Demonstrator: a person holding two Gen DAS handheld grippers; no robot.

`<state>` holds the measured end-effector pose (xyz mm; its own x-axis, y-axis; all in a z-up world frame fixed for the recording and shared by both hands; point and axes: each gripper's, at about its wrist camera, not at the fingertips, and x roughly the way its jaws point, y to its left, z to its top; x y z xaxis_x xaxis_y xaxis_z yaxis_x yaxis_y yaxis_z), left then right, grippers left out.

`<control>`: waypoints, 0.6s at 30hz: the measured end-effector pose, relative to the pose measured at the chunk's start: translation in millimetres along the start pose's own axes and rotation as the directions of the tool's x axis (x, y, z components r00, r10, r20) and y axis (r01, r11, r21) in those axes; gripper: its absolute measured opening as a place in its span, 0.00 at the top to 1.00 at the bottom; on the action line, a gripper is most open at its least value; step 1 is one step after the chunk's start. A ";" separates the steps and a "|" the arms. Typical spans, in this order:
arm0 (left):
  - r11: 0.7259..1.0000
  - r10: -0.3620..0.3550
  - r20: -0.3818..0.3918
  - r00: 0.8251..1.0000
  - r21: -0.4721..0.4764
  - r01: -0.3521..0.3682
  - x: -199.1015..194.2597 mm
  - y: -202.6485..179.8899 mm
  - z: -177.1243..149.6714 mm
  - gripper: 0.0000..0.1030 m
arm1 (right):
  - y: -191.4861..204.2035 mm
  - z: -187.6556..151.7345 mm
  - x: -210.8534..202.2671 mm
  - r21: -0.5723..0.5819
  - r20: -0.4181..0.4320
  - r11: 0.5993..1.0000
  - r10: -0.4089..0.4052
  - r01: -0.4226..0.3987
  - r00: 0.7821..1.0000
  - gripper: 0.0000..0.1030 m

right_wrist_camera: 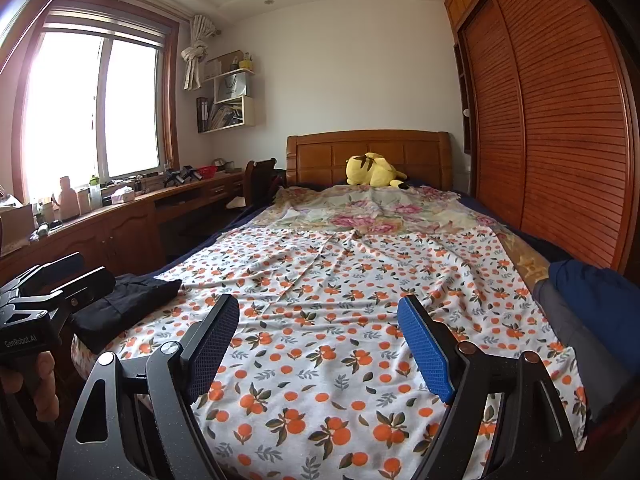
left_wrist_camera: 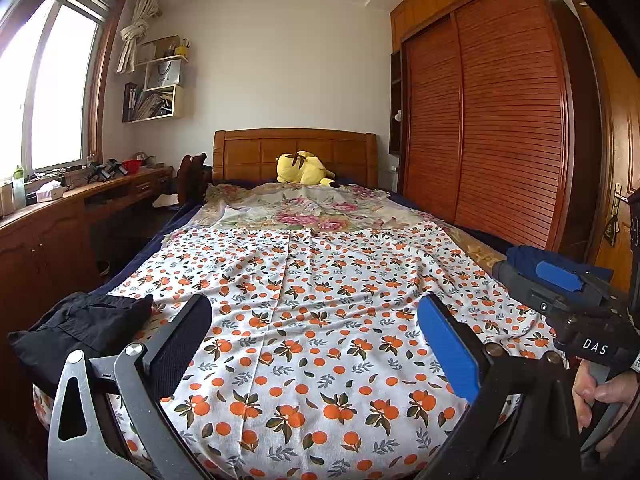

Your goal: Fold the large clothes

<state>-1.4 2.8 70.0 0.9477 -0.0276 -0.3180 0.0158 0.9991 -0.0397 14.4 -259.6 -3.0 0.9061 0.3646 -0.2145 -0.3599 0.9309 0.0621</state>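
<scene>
A white cloth with an orange fruit print (left_wrist_camera: pixel 320 288) (right_wrist_camera: pixel 340 280) lies spread flat over the near half of the bed. A folded black garment (left_wrist_camera: pixel 88 320) (right_wrist_camera: pixel 128 300) rests on the bed's near left corner. At the near right edge sits a blue and grey garment (right_wrist_camera: pixel 588 300) (left_wrist_camera: pixel 520 252). My left gripper (left_wrist_camera: pixel 316 320) (right_wrist_camera: pixel 93 270) hovers open over the printed cloth with nothing between its pads. Beside it, my right gripper (right_wrist_camera: pixel 320 320) (left_wrist_camera: pixel 520 270) is open too and holds nothing. A hand (left_wrist_camera: pixel 600 392) (right_wrist_camera: pixel 36 376) grips each handle.
A floral sheet (left_wrist_camera: pixel 296 208) covers the far half of the bed, with a yellow plush toy (left_wrist_camera: pixel 302 168) by the wooden headboard (left_wrist_camera: pixel 296 148). A slatted wardrobe (left_wrist_camera: pixel 500 128) runs along the right. On the left stand a long desk (right_wrist_camera: pixel 120 208) under the window and a chair (right_wrist_camera: pixel 260 180).
</scene>
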 end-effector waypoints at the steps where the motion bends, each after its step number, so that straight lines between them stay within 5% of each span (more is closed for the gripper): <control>1: 1.000 0.000 0.000 1.000 0.001 0.000 0.0 -0.1 -0.1 0.00 | 0.0 0.0 -0.1 0.000 0.000 1.000 0.000 0.000 1.000 0.19; 18: 1.000 0.002 0.000 1.000 0.001 -0.002 0.0 -0.7 -0.4 0.00 | -2.1 -0.1 0.6 0.007 0.002 1.000 -0.006 0.006 1.000 0.19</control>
<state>-1.5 2.1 69.7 0.9477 -0.0255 -0.3183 0.0140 0.9992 -0.0382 15.7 -261.3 -3.3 0.9086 0.3592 -0.2131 -0.3531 0.9332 0.0674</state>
